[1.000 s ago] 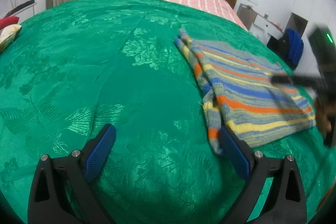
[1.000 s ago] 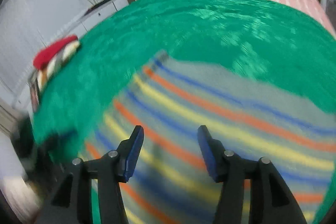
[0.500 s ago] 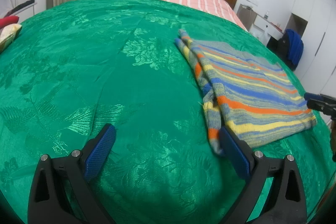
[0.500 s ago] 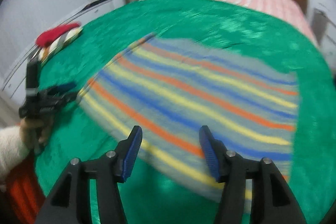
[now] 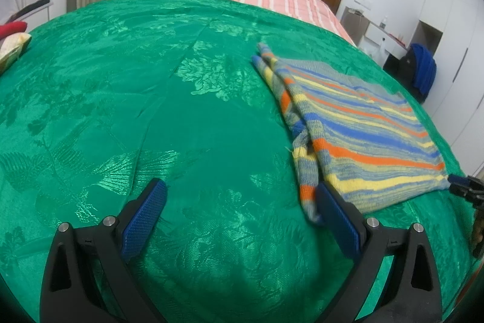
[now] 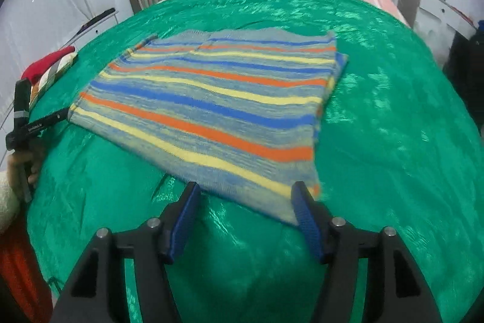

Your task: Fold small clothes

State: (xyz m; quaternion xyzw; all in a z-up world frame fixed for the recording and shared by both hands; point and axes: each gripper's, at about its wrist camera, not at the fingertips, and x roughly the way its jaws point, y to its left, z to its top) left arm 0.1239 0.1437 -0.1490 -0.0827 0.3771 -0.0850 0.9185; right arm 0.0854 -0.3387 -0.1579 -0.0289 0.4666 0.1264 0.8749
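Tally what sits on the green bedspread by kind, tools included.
Striped knit garment: 1
Pile of red and patterned cloth at the bed's edge: 1
Handheld tools: 2, the left tool and the right tool, both open and empty
Total: 4

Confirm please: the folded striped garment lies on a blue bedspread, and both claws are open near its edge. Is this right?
Not quite. The bedspread is green, not blue, as the right wrist view shows. The striped garment does lie on it, with the left claw and right claw open near its edge.
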